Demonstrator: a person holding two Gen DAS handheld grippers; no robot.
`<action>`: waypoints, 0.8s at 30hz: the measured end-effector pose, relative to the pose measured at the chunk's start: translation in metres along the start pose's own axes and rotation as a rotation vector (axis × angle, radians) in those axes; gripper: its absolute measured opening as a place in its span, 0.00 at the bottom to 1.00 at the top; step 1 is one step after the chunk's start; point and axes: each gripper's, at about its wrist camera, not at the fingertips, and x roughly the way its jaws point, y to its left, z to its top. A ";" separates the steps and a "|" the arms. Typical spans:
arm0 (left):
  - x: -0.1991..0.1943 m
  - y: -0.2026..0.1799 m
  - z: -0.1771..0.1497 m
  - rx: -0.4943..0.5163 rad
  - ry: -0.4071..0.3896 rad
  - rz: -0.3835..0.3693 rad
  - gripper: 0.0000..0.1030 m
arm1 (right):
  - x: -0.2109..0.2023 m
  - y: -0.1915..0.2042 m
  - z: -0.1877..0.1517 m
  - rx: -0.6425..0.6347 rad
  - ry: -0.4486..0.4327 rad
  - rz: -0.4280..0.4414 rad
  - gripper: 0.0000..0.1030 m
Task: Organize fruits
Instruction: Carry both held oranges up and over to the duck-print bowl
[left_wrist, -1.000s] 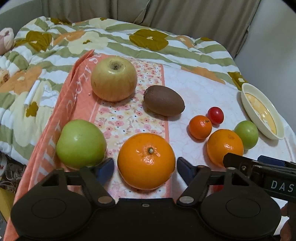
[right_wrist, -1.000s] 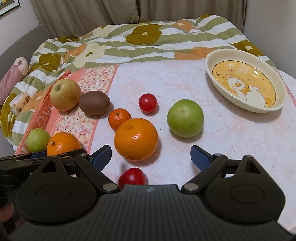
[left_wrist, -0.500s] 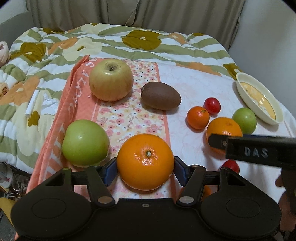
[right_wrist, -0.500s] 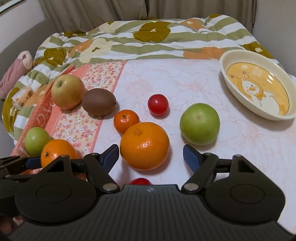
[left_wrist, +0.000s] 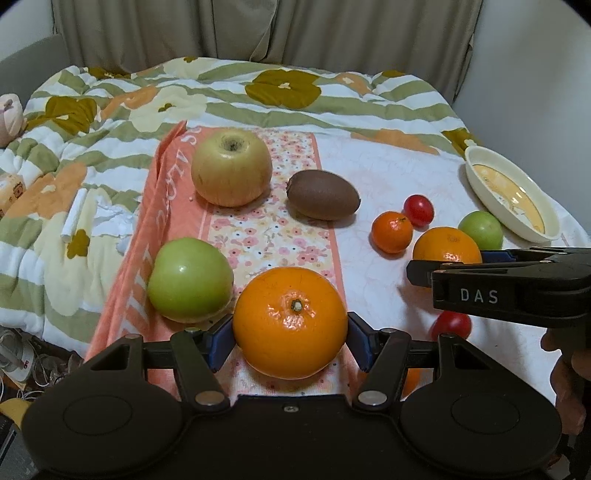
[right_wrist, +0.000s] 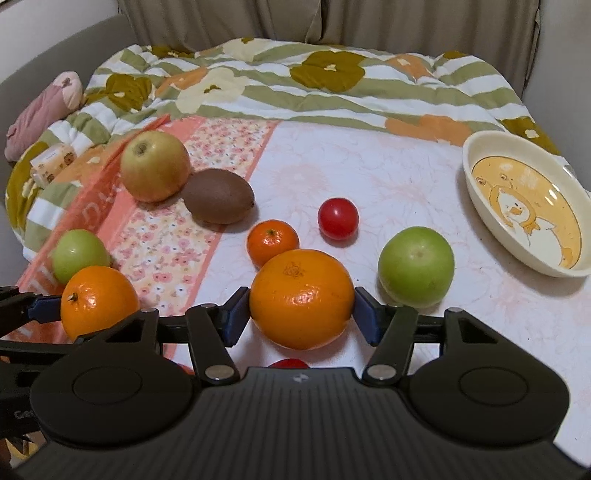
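1. Blue-padded, our left gripper (left_wrist: 290, 341) clamps one large orange (left_wrist: 290, 322) on the floral cloth (left_wrist: 273, 236).
2. Our right gripper (right_wrist: 301, 317) pinches another orange (right_wrist: 301, 298) beside the green apple (right_wrist: 416, 266).

A red tomato (right_wrist: 288, 363) shows only its top behind the right tongs' body, and the bowl (right_wrist: 476, 192) runs off frame.
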 end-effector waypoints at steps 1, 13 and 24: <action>-0.003 -0.001 0.001 0.004 -0.005 -0.002 0.65 | -0.006 0.000 0.000 0.003 -0.008 0.000 0.72; -0.056 -0.044 0.019 0.064 -0.099 -0.024 0.65 | -0.091 -0.040 0.008 0.047 -0.117 -0.030 0.72; -0.076 -0.120 0.058 0.106 -0.158 -0.049 0.65 | -0.143 -0.144 0.017 0.107 -0.184 -0.056 0.72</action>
